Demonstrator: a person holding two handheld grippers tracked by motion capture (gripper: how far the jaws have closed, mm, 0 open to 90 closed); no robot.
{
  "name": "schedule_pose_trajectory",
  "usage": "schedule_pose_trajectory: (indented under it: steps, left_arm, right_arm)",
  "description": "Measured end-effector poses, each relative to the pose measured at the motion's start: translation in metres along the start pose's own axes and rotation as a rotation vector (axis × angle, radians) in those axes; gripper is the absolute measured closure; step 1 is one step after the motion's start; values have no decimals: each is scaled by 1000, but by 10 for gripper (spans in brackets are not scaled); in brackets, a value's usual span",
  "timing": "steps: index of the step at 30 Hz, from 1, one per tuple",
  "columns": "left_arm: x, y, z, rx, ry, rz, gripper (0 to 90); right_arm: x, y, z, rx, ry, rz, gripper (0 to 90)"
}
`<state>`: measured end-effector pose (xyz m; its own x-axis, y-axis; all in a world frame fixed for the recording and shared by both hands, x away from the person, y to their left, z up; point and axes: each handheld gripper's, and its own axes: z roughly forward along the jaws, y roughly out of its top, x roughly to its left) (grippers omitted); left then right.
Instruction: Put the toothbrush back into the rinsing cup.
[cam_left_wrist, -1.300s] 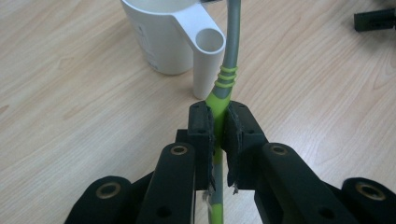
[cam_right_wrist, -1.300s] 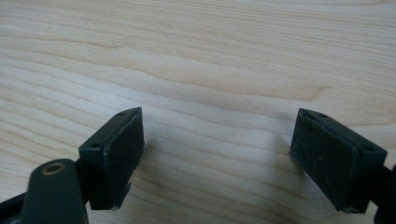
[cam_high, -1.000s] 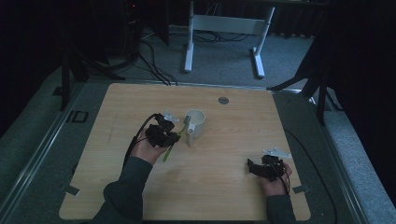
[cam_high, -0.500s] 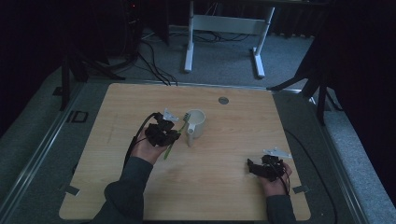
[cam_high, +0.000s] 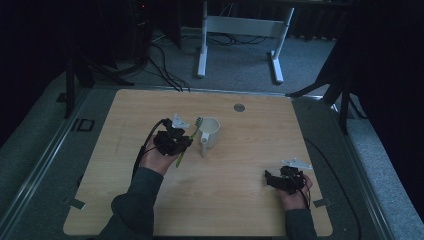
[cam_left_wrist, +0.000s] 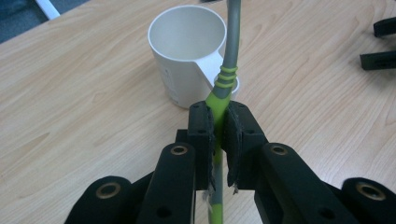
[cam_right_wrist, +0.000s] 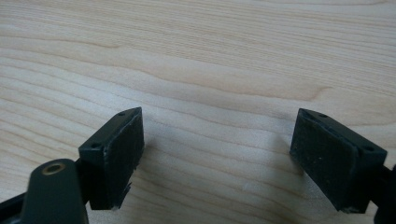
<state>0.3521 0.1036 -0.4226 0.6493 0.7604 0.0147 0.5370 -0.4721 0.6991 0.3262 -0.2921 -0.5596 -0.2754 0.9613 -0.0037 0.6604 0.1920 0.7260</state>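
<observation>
The left gripper (cam_left_wrist: 218, 128) is clenched on a toothbrush (cam_left_wrist: 223, 84) — green and grey handle pinched between the pads, its head tilted up toward the rim of the white mug (cam_high: 210, 132). The mug stands near the worktop's (cam_high: 260, 125) centre, handle at 7 o'clock, with the left gripper just beside it at 9 o'clock. The right gripper (cam_high: 274, 180) sits well apart at 4 o'clock — jaws spread wide over bare wood, grasping nothing.

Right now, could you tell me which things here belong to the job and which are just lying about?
In use:
- toothbrush, clamped in the left gripper
- white cup

Idle:
- right gripper, open, holding nothing
- round metal disc
</observation>
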Motion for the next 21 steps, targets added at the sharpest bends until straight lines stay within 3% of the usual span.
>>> schedule_pose_trajectory:
  steps: [21]
  left_arm:
    - [-3, 12, -5, -39, 1, 16, 814]
  right_arm:
    - [0, 0, 0, 0, 0, 0, 171]
